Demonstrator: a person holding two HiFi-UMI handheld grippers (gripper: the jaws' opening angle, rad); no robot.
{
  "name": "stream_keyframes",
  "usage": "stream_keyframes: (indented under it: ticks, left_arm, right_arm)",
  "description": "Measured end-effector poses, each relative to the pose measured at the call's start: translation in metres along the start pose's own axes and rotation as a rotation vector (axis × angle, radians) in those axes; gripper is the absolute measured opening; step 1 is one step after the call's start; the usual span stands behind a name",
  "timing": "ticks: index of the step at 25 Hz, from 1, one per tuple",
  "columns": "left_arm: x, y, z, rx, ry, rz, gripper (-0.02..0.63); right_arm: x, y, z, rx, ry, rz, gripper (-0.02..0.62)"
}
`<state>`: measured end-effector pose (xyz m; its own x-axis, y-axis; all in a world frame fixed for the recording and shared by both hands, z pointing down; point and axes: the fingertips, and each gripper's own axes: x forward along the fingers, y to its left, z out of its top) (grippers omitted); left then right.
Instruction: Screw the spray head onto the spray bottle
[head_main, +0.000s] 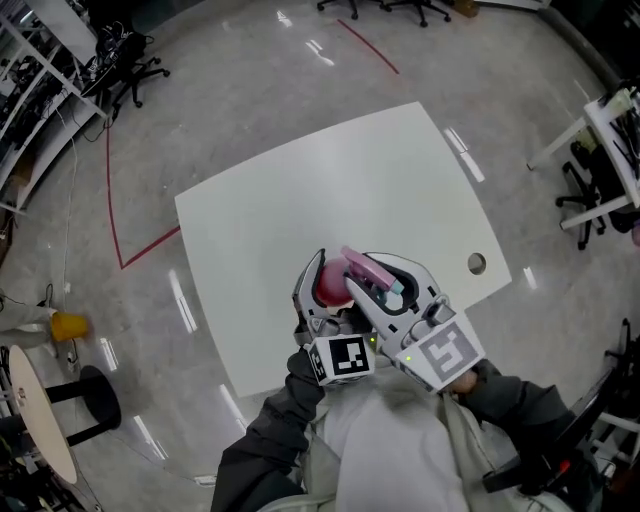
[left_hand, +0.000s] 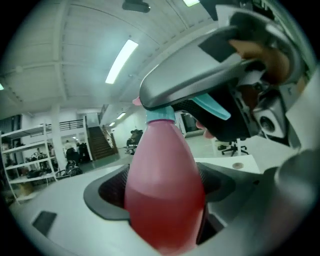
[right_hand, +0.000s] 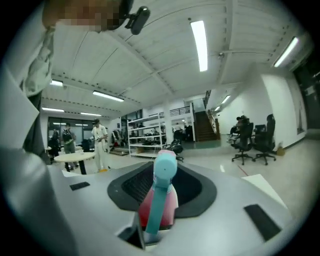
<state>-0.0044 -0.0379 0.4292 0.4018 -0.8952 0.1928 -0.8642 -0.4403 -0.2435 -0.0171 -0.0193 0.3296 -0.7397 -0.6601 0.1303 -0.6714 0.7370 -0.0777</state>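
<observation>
1. Screwing step looks under way: spray head (right_hand: 161, 200) sits at the neck of the pink spray bottle (left_hand: 162, 195). Next needs a twist about the neck while the bottle stays steady.
2. Left gripper (head_main: 322, 275) is clamped on the bottle belly.
3. Right gripper (head_main: 378, 275) is pinched on the head.
4. Both are roughly level, near the chest, above the table (head_main: 300, 190).

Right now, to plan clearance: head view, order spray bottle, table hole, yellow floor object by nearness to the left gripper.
1. spray bottle, held by the left gripper.
2. table hole, on the right.
3. yellow floor object, far left.
</observation>
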Motion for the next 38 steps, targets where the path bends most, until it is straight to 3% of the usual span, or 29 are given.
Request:
stream_keyframes:
  ticks: [3, 6, 7, 9, 12, 15, 17, 20, 23, 24, 27, 29, 32, 35, 38]
  left_arm:
    - [-0.003, -0.004, 0.013, -0.058, -0.065, -0.005, 0.423]
    - [-0.003, -0.013, 0.024, -0.063, -0.118, -0.092, 0.423]
    - [-0.004, -0.015, 0.029, -0.060, -0.147, -0.129, 0.423]
    - [-0.011, -0.019, 0.036, -0.036, -0.213, -0.255, 0.423]
    - [-0.039, -0.031, 0.045, -0.003, -0.309, -0.563, 0.423]
    - [-0.065, -0.043, 0.045, -0.112, -0.292, -0.772, 0.423]
    - [-0.079, -0.057, 0.045, -0.187, -0.255, -0.897, 0.423]
    - [-0.094, -0.082, 0.048, -0.190, -0.222, -1.075, 0.423]
    - [-0.100, -0.096, 0.053, -0.176, -0.219, -1.153, 0.423]
    - [-0.099, -0.098, 0.054, -0.174, -0.224, -1.160, 0.423]
    - [-0.091, -0.092, 0.055, -0.171, -0.239, -1.130, 0.423]
    - [-0.081, -0.086, 0.052, -0.154, -0.236, -1.075, 0.423]
    - [-0.059, -0.073, 0.044, -0.191, -0.217, -0.949, 0.423]
    - [-0.027, -0.056, 0.020, -0.197, -0.149, -0.753, 0.423]
    - [0.009, -0.030, -0.014, -0.153, -0.047, -0.447, 0.423]
  right_arm:
    - [-0.003, 0.015, 0.003, -0.026, -0.024, 0.007, 0.114]
    - [-0.016, 0.026, 0.008, 0.017, -0.041, 0.165, 0.259]
    - [-0.024, 0.031, 0.013, 0.019, -0.053, 0.232, 0.266]
    - [-0.042, 0.047, 0.018, -0.049, -0.051, 0.398, 0.284]
    - [-0.070, 0.057, 0.002, -0.203, 0.046, 0.624, 0.291]
    - [-0.079, 0.039, 0.001, -0.102, 0.050, 0.718, 0.290]
    - [-0.078, 0.036, 0.006, -0.019, 0.022, 0.833, 0.290]
    - [-0.076, 0.052, 0.008, 0.004, 0.044, 1.037, 0.290]
    - [-0.073, 0.063, 0.007, -0.034, 0.056, 1.097, 0.288]
    - [-0.072, 0.065, 0.008, -0.037, 0.045, 1.103, 0.274]
    - [-0.071, 0.065, 0.011, -0.059, 0.028, 1.106, 0.122]
    - [-0.068, 0.059, 0.007, -0.102, 0.040, 1.078, 0.120]
    - [-0.056, 0.044, -0.003, -0.168, 0.053, 0.986, 0.120]
    - [-0.029, 0.024, -0.018, -0.145, 0.050, 0.808, 0.118]
    - [0.003, 0.003, -0.040, -0.125, 0.054, 0.507, 0.118]
